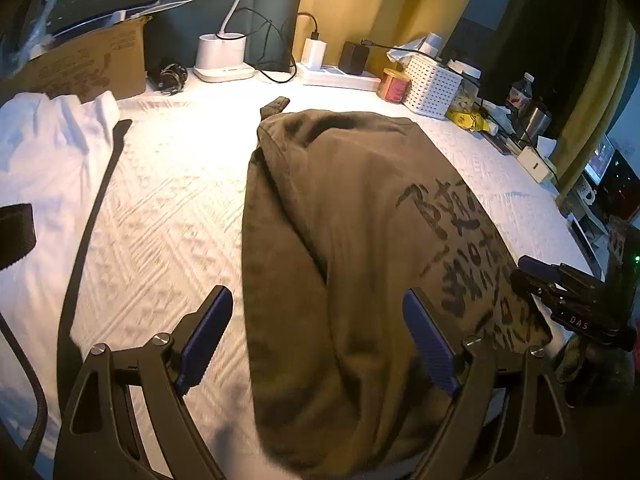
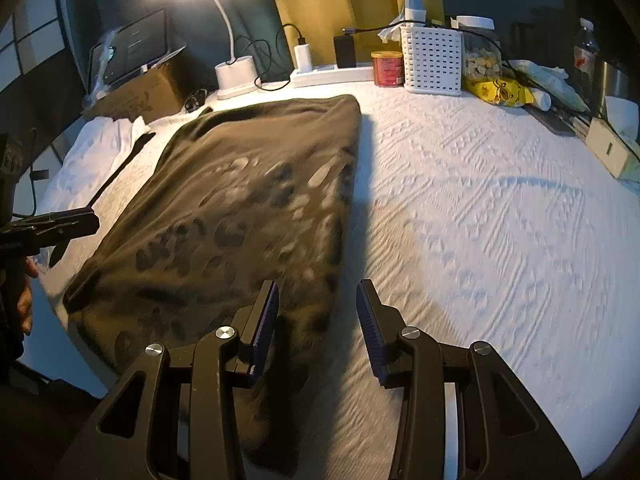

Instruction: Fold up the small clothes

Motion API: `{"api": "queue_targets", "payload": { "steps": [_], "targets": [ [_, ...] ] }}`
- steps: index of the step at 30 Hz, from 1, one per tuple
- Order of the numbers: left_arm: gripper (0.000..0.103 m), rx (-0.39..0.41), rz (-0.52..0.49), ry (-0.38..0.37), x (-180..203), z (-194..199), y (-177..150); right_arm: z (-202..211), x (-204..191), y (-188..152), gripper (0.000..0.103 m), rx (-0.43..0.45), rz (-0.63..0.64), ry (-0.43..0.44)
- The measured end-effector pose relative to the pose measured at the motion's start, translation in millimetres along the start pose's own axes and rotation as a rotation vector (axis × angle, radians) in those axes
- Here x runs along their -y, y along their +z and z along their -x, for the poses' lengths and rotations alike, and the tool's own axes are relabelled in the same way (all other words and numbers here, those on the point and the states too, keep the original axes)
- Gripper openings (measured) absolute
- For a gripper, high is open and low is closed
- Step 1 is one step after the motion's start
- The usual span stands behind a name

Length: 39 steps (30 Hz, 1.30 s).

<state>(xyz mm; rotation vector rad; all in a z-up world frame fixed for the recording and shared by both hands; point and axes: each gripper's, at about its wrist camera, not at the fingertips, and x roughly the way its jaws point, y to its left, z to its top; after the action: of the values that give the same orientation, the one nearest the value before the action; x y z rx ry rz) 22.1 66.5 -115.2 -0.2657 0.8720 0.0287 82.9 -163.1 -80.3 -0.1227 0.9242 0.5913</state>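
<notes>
On white cover, folded olive garment

Olive garment motion-blurred, print unreadable, near hem cut off by bottom edge

Folded garment: lies flat on the textured cover, running from the near edge toward the back.
Second garment: on the cover, left of the first, apart from it; a strap lies between the two.
Cardboard box: behind the second garment, with a screen on top.
Lamp base: back edge, right of the box.
Power strip: right of the lamp base, two chargers standing on it.
Tin: right of the strip, just beside the perforated basket.
Jar: right of the basket.
Left gripper: near end of the first garment, jaws wide.
Right gripper: over that garment's right edge.
</notes>
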Motion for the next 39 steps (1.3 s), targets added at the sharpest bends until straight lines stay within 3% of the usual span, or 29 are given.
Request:
{"api": "queue_targets", "payload": {
  "steps": [3,4,5,7,28,31,39],
  "targets": [
    [0.086,-0.002,-0.006,0.002,0.0,-7.4,9.6,-6.2,6.6,11.7,0.043,0.001,-0.001,-0.002],
    [0.086,-0.002,-0.007,0.004,-0.7,-10.1,13.4,-8.5,9.2,15.5,0.047,0.001,-0.003,-0.003],
    [0.086,0.0,-0.008,0.006,-1.4,-12.8,17.6,-10.6,11.5,18.5,0.059,0.002,-0.005,-0.003],
    [0.086,0.008,-0.011,0.013,-2.5,-17.2,26.1,-15.0,16.2,25.7,0.063,0.003,-0.01,0.004],
    [0.086,-0.007,0.028,0.114,-24.2,-81.0,84.2,-70.8,47.6,94.9,0.063,0.001,0.017,-0.012],
    [0.086,-0.007,0.017,0.158,-26.2,-88.9,88.5,-81.4,49.7,105.6,0.063,0.0,0.024,-0.005],
    [0.087,-0.023,0.0,0.146,-25.0,-108.2,99.7,-113.0,54.5,129.3,0.063,-0.009,0.026,0.049]
  ]
}}
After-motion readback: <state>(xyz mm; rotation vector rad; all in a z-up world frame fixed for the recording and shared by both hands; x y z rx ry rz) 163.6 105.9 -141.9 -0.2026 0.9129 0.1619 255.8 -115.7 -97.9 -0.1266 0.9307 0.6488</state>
